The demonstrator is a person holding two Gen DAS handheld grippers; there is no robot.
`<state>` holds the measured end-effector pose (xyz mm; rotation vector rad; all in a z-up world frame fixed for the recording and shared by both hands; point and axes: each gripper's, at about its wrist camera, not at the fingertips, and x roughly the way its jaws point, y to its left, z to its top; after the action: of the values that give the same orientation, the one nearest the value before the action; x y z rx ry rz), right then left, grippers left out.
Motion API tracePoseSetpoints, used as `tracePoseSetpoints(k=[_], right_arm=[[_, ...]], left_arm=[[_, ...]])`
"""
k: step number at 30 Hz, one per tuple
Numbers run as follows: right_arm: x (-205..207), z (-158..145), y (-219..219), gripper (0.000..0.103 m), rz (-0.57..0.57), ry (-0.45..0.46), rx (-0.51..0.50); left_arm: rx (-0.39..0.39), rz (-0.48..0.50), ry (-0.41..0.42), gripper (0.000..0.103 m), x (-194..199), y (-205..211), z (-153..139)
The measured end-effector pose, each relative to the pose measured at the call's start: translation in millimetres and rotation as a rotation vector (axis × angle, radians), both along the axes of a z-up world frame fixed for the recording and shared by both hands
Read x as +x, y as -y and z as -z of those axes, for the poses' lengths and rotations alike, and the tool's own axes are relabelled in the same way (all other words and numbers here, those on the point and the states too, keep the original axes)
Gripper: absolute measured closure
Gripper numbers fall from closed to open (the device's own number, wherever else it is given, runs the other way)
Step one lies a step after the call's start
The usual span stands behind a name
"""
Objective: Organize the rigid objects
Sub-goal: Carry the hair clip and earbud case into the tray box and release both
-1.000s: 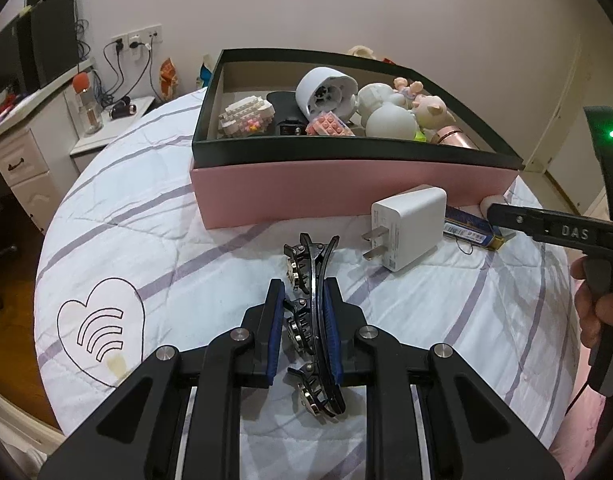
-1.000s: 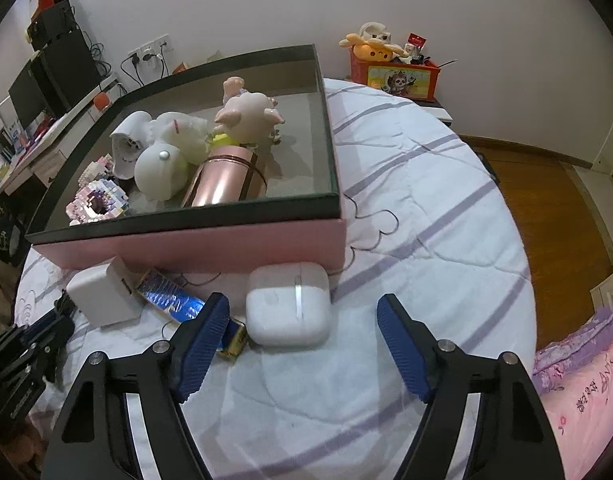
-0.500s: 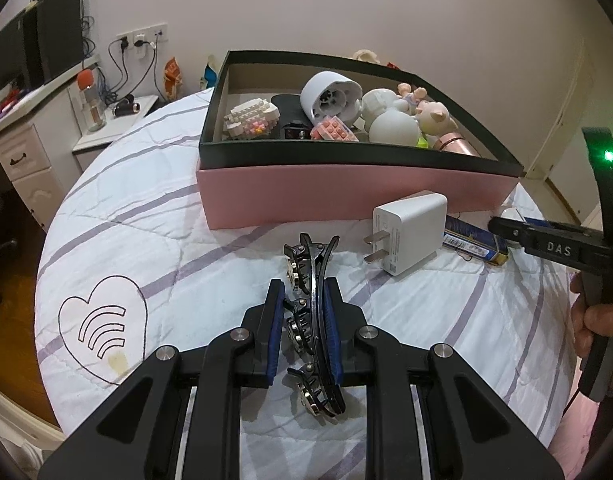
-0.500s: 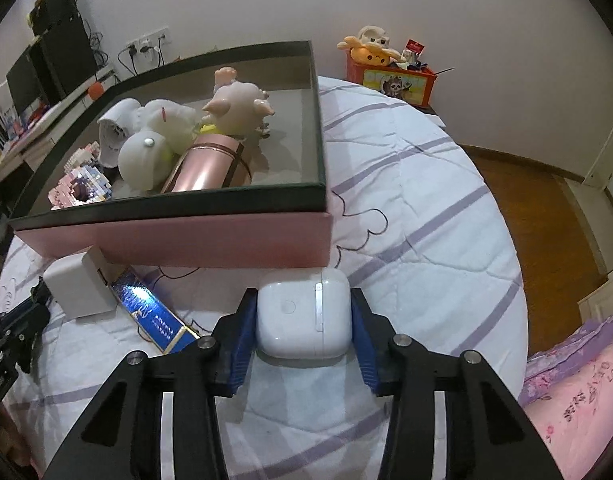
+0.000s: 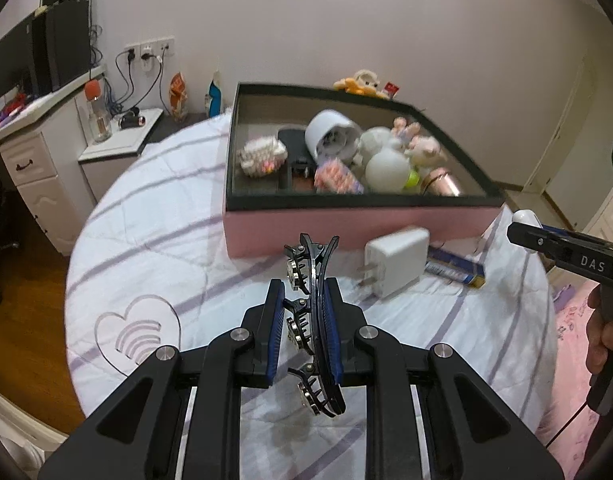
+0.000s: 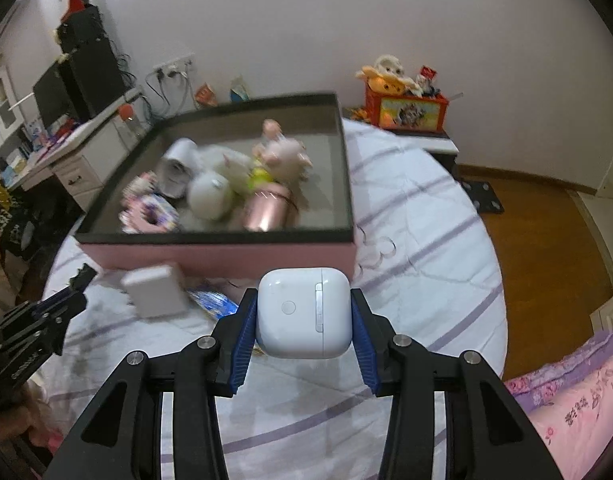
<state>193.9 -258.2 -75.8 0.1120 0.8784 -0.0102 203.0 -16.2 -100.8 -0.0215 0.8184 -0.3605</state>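
My left gripper (image 5: 304, 300) is shut on a black hair clip (image 5: 312, 280) with metal studs, held above the bed. My right gripper (image 6: 303, 308) is shut on a white earbuds case (image 6: 304, 312), lifted off the quilt. Ahead of both stands a pink box with a black rim (image 5: 346, 224) (image 6: 226, 250), holding a white cup, block toys, a white ball, a pig figure and a rose-gold can. On the quilt before the box lie a white charger plug (image 5: 396, 266) (image 6: 154, 294) and a blue packet (image 5: 454, 270) (image 6: 212, 302). The right gripper (image 5: 524, 226) shows at the right edge of the left wrist view.
The round bed has a white quilt with purple stripes (image 5: 154, 248). A white desk and nightstand (image 5: 118, 148) stand at the left, with wall sockets behind. An orange toy box (image 6: 406, 108) sits on a stand at the back right. Wooden floor (image 6: 538, 220) lies to the right.
The right gripper closed on the earbuds case and lifted it off the quilt. Both grippers rose, so the box interior shows more from above. The left stayed shut on the clip.
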Motion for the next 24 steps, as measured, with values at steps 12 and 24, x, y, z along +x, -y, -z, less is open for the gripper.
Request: tracePoseSetpoints(k=[12,24], right_arm=[[50.1,-50.5,-20.2,0.058,-0.092,0.072,-0.016],[190.9,-38.0,-22.6,0.058,-0.115,-0.011,-0.006]], left_arm=[[-0.021,0.042,0.085,0.084,63.6,11.5,-67.3],[0.011,0.059,-0.029,0.084,195.6,50.5,-50.4]])
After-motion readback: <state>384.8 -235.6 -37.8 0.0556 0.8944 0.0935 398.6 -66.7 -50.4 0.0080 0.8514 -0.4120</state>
